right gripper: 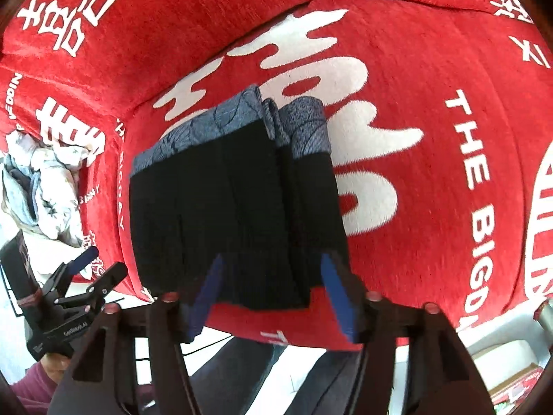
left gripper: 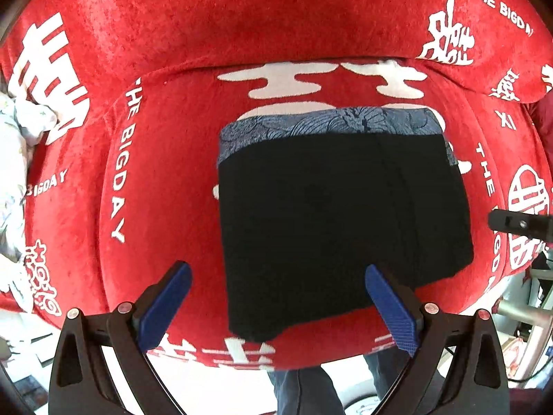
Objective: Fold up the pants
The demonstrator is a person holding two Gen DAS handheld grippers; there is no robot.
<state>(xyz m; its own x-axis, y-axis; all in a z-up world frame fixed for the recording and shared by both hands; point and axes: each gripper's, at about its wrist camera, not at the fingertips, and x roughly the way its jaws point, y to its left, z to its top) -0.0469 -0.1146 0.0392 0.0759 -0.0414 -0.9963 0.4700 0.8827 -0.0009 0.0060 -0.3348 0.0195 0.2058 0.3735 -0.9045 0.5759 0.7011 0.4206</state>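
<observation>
Because the black pants (left gripper: 342, 221) already lay folded into a compact stack at the seat's centre on the red sofa cover (left gripper: 179, 180), we held the left gripper (left gripper: 276, 307) at six o'clock and the right gripper (right gripper: 273, 297) spread, pinching nothing.

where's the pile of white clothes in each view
Left wrist: white clothes at the far left edge, beside the red cover.
Right wrist: white clothes at mid left, above the left tongs.
Shared landmark: folded black pants.
</observation>
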